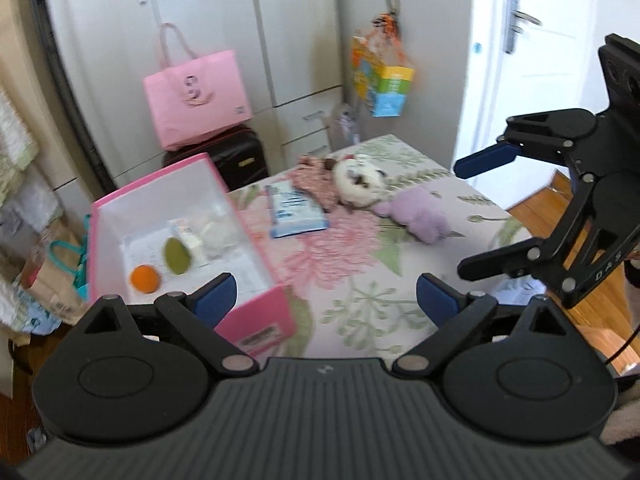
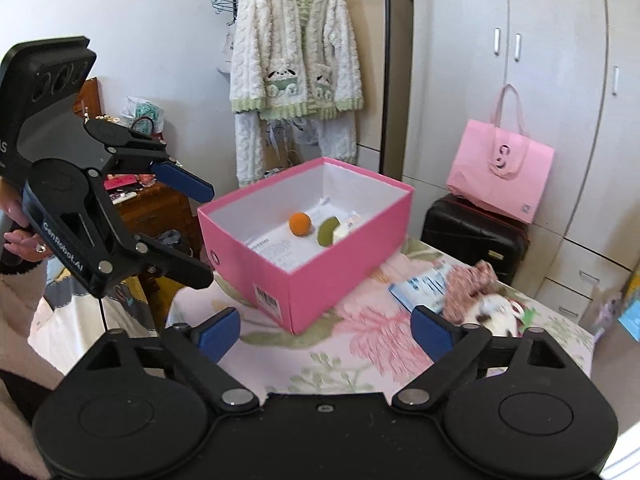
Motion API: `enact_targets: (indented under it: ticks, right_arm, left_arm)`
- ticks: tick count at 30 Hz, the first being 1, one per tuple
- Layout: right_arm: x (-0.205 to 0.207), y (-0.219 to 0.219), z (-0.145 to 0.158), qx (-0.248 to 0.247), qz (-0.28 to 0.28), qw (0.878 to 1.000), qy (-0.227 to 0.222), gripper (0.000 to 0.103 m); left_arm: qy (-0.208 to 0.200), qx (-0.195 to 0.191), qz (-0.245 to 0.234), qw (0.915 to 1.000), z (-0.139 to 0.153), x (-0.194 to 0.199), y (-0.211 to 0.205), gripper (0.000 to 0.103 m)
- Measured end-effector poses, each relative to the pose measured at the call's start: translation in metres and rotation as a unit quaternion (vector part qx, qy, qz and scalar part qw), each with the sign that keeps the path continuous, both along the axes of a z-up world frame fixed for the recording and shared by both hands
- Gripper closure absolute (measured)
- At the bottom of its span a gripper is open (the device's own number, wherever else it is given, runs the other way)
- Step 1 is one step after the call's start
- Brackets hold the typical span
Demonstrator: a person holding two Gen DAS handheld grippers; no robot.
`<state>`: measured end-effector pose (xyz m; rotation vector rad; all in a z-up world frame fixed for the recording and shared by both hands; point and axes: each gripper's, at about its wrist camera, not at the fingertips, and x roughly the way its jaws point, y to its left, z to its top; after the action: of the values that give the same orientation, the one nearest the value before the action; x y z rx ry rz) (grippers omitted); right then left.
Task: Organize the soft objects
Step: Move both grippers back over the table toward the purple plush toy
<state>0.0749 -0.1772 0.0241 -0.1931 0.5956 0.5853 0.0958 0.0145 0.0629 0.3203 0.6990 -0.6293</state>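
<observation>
A pink box (image 1: 256,316) (image 2: 320,280) stands open on the floral cloth, holding an orange ball (image 1: 145,279) (image 2: 300,223), a green soft piece (image 1: 176,255) (image 2: 328,231) and a white soft item (image 1: 216,232). On the cloth lie a white plush (image 1: 360,180) (image 2: 494,312), a purple plush (image 1: 420,216), a pink floral fabric piece (image 1: 312,176) (image 2: 468,284) and a blue-white packet (image 1: 294,210) (image 2: 420,284). My left gripper (image 1: 326,300) (image 2: 200,236) is open and empty beside the box. My right gripper (image 2: 325,334) (image 1: 464,220) is open and empty above the cloth.
A pink tote bag (image 1: 196,96) (image 2: 500,172) rests on a dark suitcase (image 1: 240,156) (image 2: 472,236) by white cupboards. A fluffy cardigan (image 2: 296,56) hangs on a rack. Paper bags (image 1: 52,272) stand on the floor at left. A colourful bag (image 1: 380,80) hangs near a door (image 1: 532,40).
</observation>
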Motion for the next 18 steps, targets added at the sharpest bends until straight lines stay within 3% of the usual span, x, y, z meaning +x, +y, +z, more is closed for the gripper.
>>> enact_targets:
  ticks: [9,16,18]
  right_arm:
    - [-0.021,-0.029,-0.031,-0.038,-0.03,0.999,-0.012,0.003]
    - [-0.019,-0.052,-0.06,-0.06,-0.075,0.994,-0.045,0.002]
    - [-0.018,-0.057,-0.071,-0.063,-0.09,0.992,-0.057,0.002]
  left_arm:
    - [0.028,-0.031,-0.019,0.999,-0.017,0.015,-0.049,0.004]
    - [0.01,-0.022,-0.037,0.999,-0.049,0.028,-0.085,0.004]
    - [0.021,-0.025,-0.049,0.9983,-0.058,0.033,-0.093,0.004]
